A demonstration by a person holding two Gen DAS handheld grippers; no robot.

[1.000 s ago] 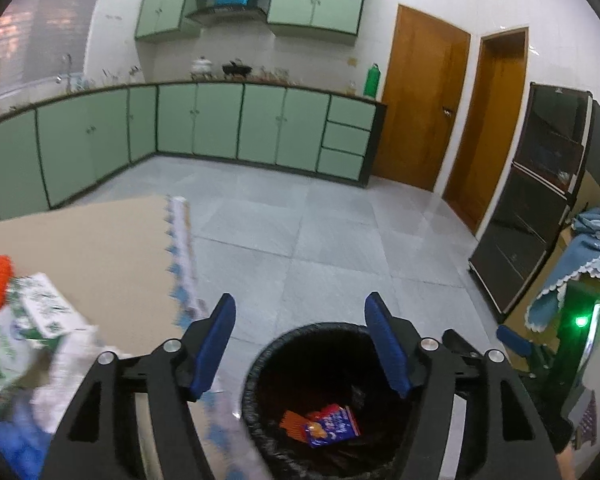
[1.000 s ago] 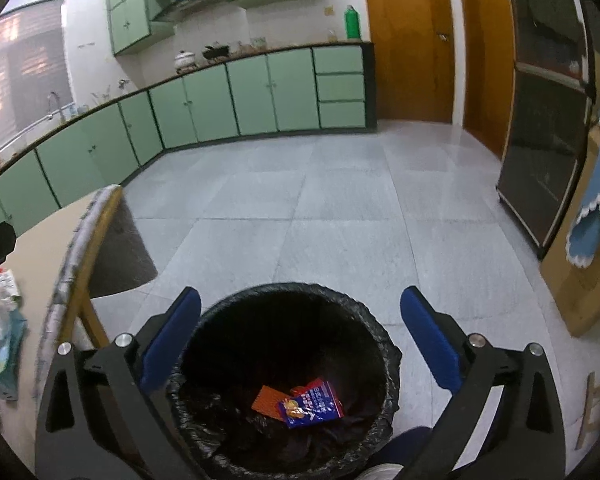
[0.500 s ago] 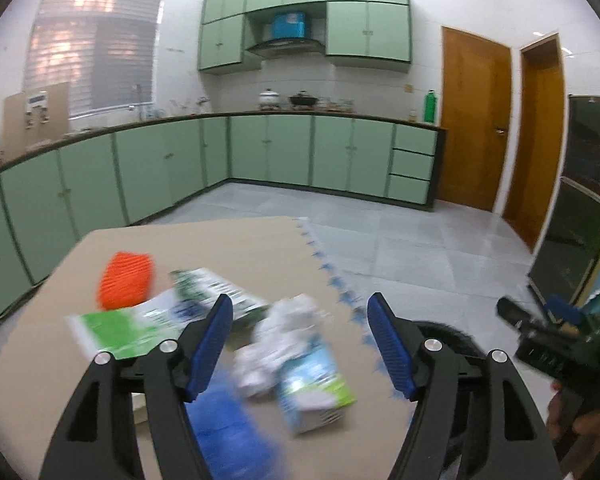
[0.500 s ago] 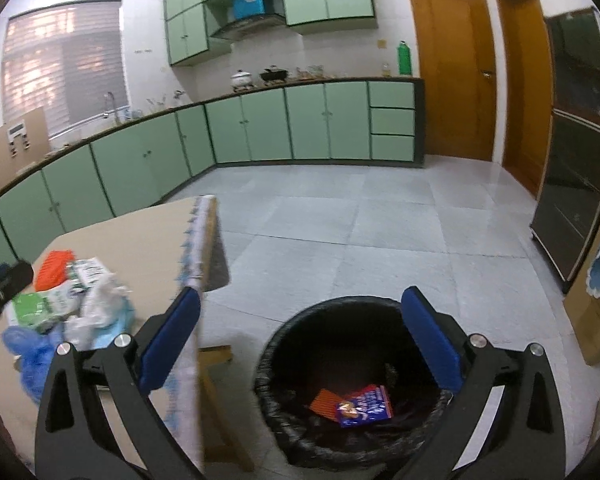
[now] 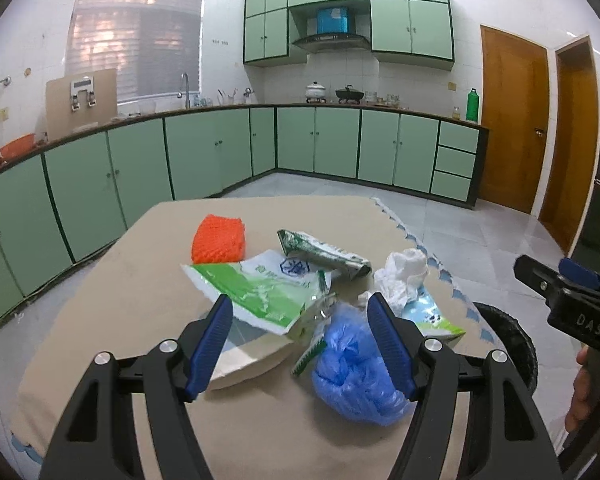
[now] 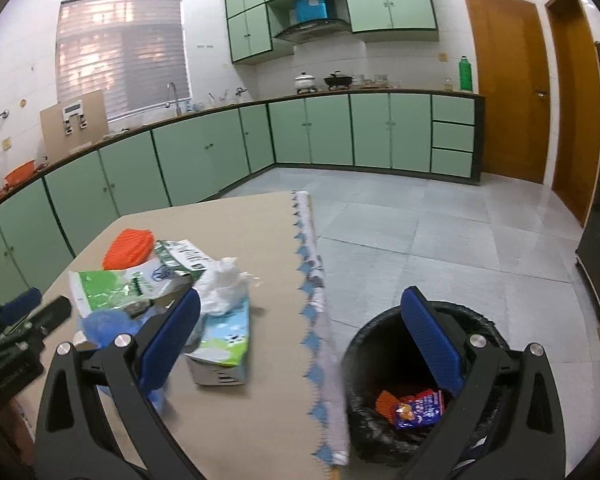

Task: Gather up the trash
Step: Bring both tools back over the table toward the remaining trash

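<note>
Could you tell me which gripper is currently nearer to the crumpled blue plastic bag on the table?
Left. The left gripper hangs open right over the blue plastic bag, which lies between its fingers. The right gripper sits further right, straddling the table edge and the trash bin.

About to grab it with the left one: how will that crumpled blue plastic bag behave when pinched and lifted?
The blue plastic bag looks thin and scrunched, so it will probably squash flat between the pads and hang limp. It seems light. It touches a green-and-white wrapper, which may drag along. The left hand-held gripper is open above it.
</note>
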